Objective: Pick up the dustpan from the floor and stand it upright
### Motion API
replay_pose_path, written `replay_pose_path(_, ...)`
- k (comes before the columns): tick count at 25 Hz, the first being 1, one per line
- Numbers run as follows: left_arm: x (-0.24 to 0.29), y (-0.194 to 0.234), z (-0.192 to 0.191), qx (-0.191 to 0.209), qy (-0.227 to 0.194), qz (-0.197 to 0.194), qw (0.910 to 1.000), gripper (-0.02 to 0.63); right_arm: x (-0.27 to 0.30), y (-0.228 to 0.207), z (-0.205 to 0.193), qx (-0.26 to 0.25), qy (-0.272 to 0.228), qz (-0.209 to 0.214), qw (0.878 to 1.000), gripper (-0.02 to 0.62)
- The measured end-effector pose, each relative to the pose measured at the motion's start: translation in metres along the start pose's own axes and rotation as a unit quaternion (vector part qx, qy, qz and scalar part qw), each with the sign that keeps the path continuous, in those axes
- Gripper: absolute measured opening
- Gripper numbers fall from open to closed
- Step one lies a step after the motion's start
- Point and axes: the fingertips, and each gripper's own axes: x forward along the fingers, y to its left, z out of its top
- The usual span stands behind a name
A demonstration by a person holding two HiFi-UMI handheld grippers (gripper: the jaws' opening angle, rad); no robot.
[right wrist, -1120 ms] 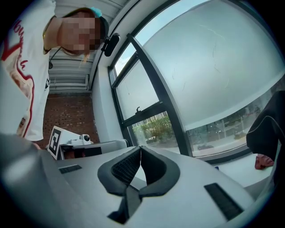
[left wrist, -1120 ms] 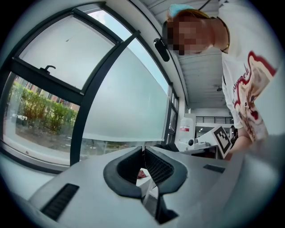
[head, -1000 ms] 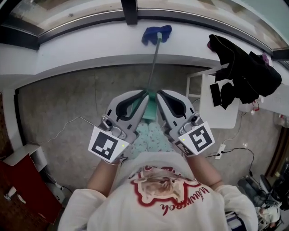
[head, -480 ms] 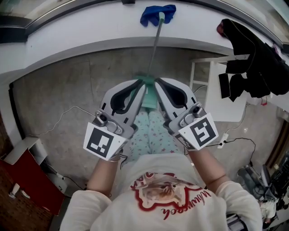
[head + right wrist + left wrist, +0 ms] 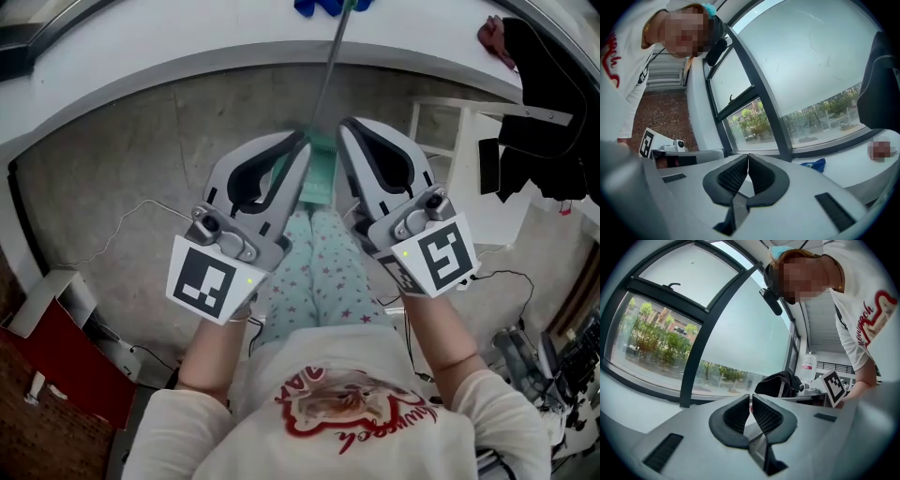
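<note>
Between the two grippers, on the grey floor [image 5: 141,169], the green dustpan [image 5: 320,175] lies just ahead of the person's patterned trouser legs, and its long thin handle [image 5: 326,75] runs away toward the white ledge [image 5: 187,47], ending by a blue cloth [image 5: 319,6] on it. Left gripper [image 5: 302,142] is clenched, its dark ribbed pads drawn together with only a thin slit at the tips and nothing between them. Right gripper [image 5: 345,127] is clenched too, tips touching and empty. Both point forward and flank the dustpan; whether either touches it cannot be told. Black clothing [image 5: 553,112] hangs over a white stand [image 5: 469,178] at the right, and a thin cable [image 5: 131,225] trails across the floor at the left
</note>
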Motion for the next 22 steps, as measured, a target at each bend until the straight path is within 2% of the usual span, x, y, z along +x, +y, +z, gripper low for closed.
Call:
replay_pose_path(9, 0.016, 0.03, -0.043, -0.011, 0.023, -0.001, 0.9997, 0.035, 0.027, -0.025, -0.05, -0.001, 0.013, -0.007, 1.0, 0.025)
replay_pose_path(16, 0.026, 0.049, -0.058, -0.009, 0.021, -0.002, 0.9997, 0.035, 0.049, -0.035, -0.077, -0.054, 0.033, 0.0, 0.998, 0.025)
replay_pose_path(22, 0.031, 0.053, -0.068, -0.02, 0.024, -0.004, 0.9995, 0.035, 0.062, -0.06, -0.114, -0.062, 0.073, -0.028, 0.995, 0.025)
